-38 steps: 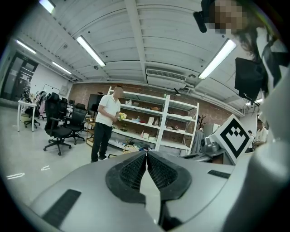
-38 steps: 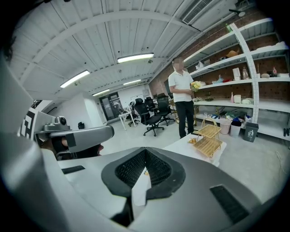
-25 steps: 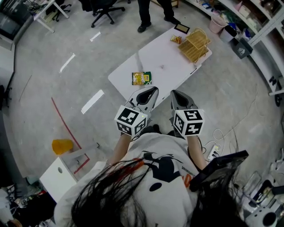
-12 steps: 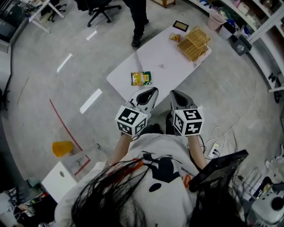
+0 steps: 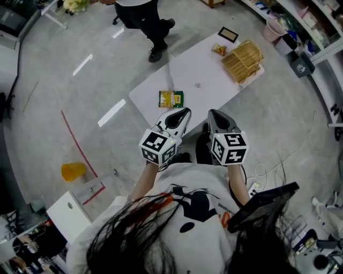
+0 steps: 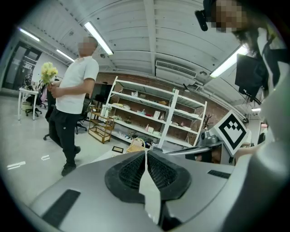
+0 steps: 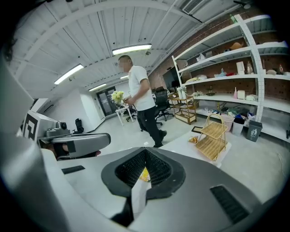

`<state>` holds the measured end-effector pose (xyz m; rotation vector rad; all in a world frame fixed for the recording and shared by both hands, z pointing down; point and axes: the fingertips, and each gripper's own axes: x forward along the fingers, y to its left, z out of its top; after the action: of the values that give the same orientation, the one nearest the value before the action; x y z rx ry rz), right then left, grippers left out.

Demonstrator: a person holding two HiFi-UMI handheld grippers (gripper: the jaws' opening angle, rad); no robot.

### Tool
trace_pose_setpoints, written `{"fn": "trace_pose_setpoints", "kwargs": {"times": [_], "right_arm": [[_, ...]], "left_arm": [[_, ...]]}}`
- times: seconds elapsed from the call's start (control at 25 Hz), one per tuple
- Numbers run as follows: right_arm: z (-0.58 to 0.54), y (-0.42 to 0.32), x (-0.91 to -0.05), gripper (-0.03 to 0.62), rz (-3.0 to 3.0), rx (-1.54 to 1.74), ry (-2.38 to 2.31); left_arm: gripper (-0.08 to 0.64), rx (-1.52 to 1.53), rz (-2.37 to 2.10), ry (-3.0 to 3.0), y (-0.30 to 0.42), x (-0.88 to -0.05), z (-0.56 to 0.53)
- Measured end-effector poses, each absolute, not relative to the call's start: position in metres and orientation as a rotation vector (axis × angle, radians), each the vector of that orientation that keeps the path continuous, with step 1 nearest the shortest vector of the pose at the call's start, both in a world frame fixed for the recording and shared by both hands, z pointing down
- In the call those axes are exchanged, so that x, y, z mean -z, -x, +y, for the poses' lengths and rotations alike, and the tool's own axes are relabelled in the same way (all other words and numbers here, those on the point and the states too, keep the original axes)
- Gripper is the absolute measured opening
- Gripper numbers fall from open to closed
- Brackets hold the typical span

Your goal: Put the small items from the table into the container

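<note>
A white table [image 5: 203, 75] stands ahead of me on the grey floor. On it lie a yellow-green snack packet [image 5: 170, 99] near the close end, a small orange packet [image 5: 218, 50] and a black-framed card [image 5: 228, 34] at the far end. A two-tier wicker rack [image 5: 244, 60] stands beside them. My left gripper [image 5: 184, 112] and right gripper [image 5: 213, 112] hover side by side short of the table's near corner, both shut and empty. The right gripper view shows the rack [image 7: 213, 138] and, through the jaw gap, the yellow packet [image 7: 144, 174]. The left gripper view shows the rack [image 6: 136, 146] far off.
A person [image 5: 144, 16] in a white top walks past the table's far side, holding flowers [image 6: 49, 71]. A yellow object [image 5: 73, 171] and a white box [image 5: 69, 211] sit on the floor at left. Shelving, a pink bin [image 5: 273, 28] and cables [image 5: 268, 166] line the right.
Both grippers have edged forward and a little down toward the table, still shut. The person beyond the table has walked toward the left.
</note>
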<state>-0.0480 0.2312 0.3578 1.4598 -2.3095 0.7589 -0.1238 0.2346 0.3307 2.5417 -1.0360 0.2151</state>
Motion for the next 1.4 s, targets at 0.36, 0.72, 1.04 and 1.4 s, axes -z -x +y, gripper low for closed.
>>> {"fn": "trace_pose_setpoints", "kwargs": {"times": [0.36,0.72,1.04,1.4], "right_arm": [[0.146,0.013,-0.4,0.014,-2.314,-0.864,-1.297],[0.08,-0.004,-0.471,0.014,-2.318,-0.903,-1.118],[0.052,0.018,-0.541,0.014,-2.306,-0.818,-0.916],[0.056,0.053,-0.629,0.014,-2.263,-0.861,-0.805]], "left_arm": [[0.011,-0.151,-1.171,-2.332,0.105,-0.369,0.154],[0.011,-0.159,-1.276,-2.267,0.098,-0.414,0.083],[0.011,-0.17,-1.29,-2.205,0.117,-0.47,0.066],[0.011,-0.256,-1.299,-2.104,0.162,-0.564,0.074]]}}
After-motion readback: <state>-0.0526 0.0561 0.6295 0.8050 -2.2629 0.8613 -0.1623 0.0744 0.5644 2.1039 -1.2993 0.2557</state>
